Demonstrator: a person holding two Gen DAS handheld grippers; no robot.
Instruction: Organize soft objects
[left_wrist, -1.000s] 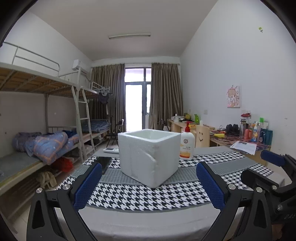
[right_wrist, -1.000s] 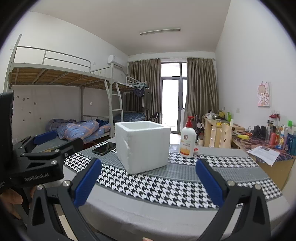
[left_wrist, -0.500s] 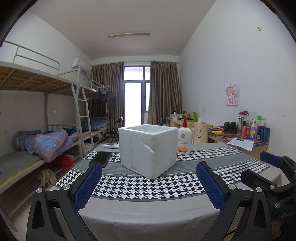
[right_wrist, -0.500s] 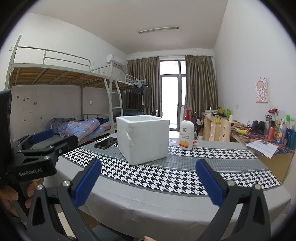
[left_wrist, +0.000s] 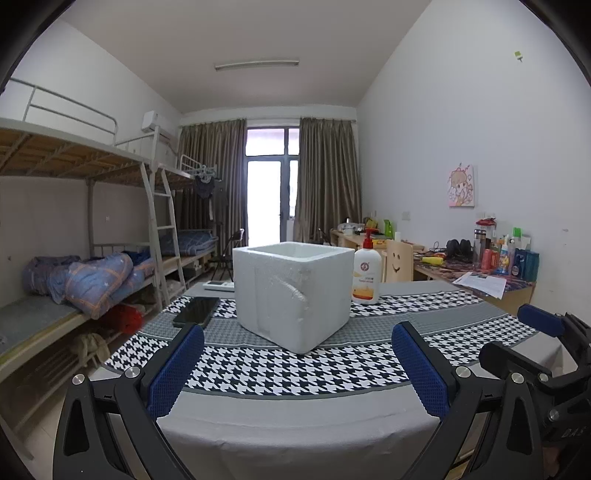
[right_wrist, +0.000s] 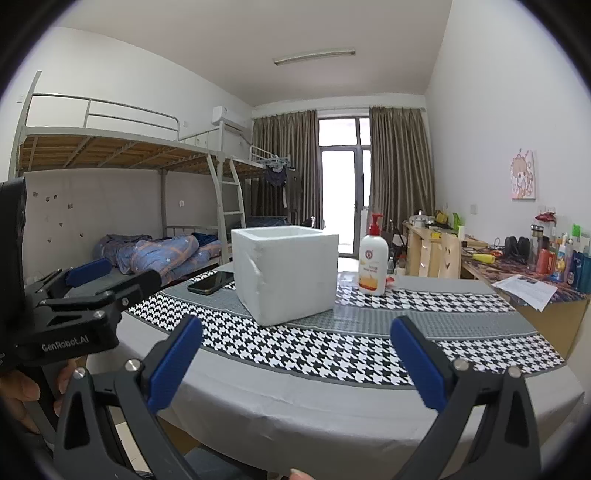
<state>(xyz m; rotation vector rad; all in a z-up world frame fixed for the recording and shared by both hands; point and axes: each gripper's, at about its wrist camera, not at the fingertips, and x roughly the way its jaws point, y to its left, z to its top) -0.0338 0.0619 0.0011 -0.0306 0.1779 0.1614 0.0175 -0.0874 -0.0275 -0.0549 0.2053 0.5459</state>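
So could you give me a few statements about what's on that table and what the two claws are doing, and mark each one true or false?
1. The white foam box stands on the checked tablecloth. True.
2. The left claw is shut on the box. False: it is open, short of the box and holding nothing.
3. A pump bottle stands beside the box. True.
4. The black phone lies inside the box. False: it lies flat on the cloth, left of the box.
5. The right claw is open and empty. True.
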